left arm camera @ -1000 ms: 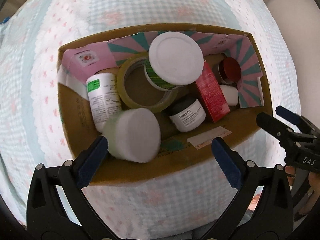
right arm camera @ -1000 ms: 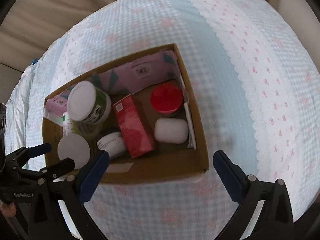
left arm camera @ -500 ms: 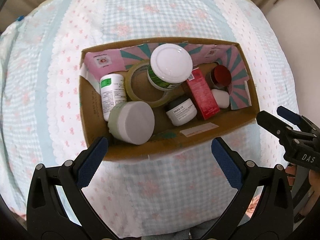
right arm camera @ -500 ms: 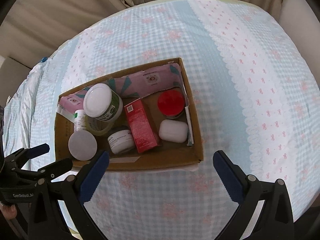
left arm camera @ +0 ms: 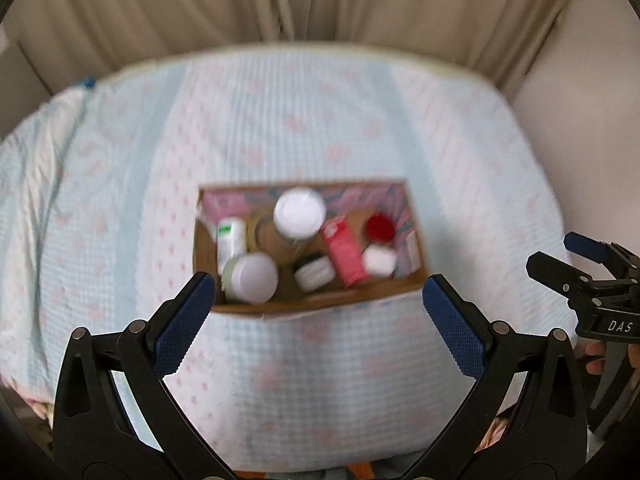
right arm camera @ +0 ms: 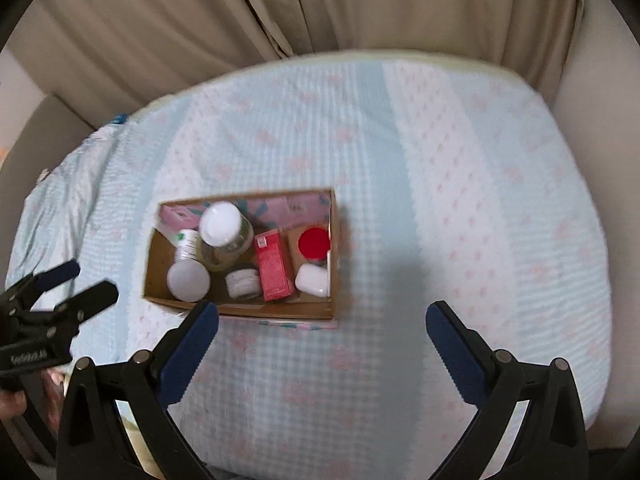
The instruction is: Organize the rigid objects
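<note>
A cardboard box [left arm camera: 320, 302] [right arm camera: 160, 276] sits on the bed. It holds a white-lidded jar [left arm camera: 299, 213] [right arm camera: 221, 224], a tape roll [left arm camera: 264, 236], a white bottle [left arm camera: 231, 238], a round white tub [left arm camera: 256, 278] [right arm camera: 188, 281], a small labelled jar [left arm camera: 315, 273] [right arm camera: 241, 283], a red carton [left arm camera: 344, 254] [right arm camera: 273, 266], a red-lidded jar [left arm camera: 380, 227] [right arm camera: 314, 243] and a white case [left arm camera: 378, 260] [right arm camera: 311, 279]. My left gripper [left arm camera: 318, 304] [right arm camera: 76, 284] is open and empty, well back from the box. My right gripper [right arm camera: 322, 332] [left arm camera: 560, 256] is open and empty, to the box's right.
The bed has a light blue and white checked cover [right arm camera: 440, 160] with pink bows. Beige curtains [left arm camera: 320, 4] hang behind it. A plain wall [left arm camera: 592, 100] is at the right.
Both grippers have pulled back and up from the box, which now looks much smaller. The curtains and the bed's far edge have come into view. Both stay open.
</note>
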